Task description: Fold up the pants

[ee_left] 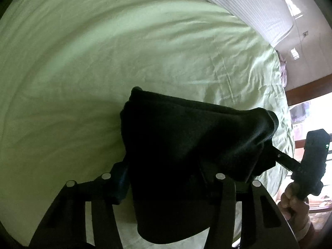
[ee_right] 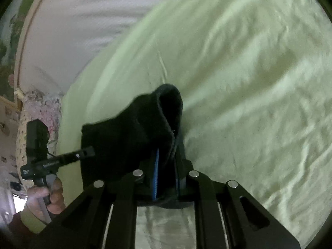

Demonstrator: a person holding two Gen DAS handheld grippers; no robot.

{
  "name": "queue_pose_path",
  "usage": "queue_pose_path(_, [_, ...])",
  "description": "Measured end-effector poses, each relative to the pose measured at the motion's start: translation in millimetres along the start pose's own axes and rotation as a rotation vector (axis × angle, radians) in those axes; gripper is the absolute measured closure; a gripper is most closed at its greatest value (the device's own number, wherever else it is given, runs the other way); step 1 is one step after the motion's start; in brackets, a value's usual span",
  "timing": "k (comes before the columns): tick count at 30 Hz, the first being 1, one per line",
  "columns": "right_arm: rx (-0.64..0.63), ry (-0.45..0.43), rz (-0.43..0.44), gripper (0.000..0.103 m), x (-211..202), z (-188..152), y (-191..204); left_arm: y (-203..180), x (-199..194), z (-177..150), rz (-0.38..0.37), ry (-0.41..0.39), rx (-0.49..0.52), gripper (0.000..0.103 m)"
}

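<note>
While both tools hold the dark pants (ee_left: pixel 186 145) up off the bed (ee_left: pixel 103 62), the cloth hangs as a folded bundle between them, above the pale green sheet (ee_right: pixel 249 83); right tool (ee_right: pixel 166 161) narrow, its blue-padded fingers (ee_right: pixel 156 166) pinched on a thick edge of the pants, fabric bulging up past the tips; left tool (ee_left: pixel 166 178) set about halfway, cloth draped over and between its fingers, though the dark fabric hides the pads, so I cannot tell whether they press on it; in the left wrist view the right hand (ee_left: pixel 294 205) grips its handle at the lower right; in the right wrist view the left hand (ee_right: pixel 49 195) shows at the lower left; striped bedding (ee_left: pixel 238 6) lies along the far side of the bed.
</note>
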State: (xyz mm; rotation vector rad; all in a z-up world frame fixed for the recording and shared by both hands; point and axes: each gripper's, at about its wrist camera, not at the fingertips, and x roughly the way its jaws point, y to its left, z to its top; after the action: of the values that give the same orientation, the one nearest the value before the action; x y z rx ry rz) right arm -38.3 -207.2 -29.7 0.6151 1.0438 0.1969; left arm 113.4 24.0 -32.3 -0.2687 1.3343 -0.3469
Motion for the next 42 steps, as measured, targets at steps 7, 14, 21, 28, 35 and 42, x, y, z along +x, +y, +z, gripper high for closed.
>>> queue_pose_path(7, [0.002,-0.025,0.111,0.089,-14.0,-5.6,21.2,20.3,-1.8,-3.6,-0.033,-0.003,-0.046,0.056])
queue_pose_path(14, [-0.092,-0.010,-0.095,0.068,2.7,-5.4,21.1,18.1,-7.6,-6.2,-0.030,-0.013,-0.071,0.048])
queue_pose_path(21, [-0.063,-0.074,-0.046,0.052,-10.7,5.5,24.8,16.0,-29.6,-17.0,-0.021,-0.060,-0.107,0.032])
queue_pose_path(28, [-0.016,-0.040,-0.042,0.036,23.2,16.3,12.7,25.4,-7.8,-10.4,0.016,-0.041,-0.154,0.032])
queue_pose_path(35, [0.041,-0.037,0.024,0.036,27.9,7.1,-12.3,41.7,6.1,-12.5,-0.045,-0.037,-0.211,0.033])
queue_pose_path(42, [0.016,0.002,0.116,0.036,11.0,-6.8,-5.9,31.5,-9.5,-32.5,-0.070,-0.007,-0.192,0.032])
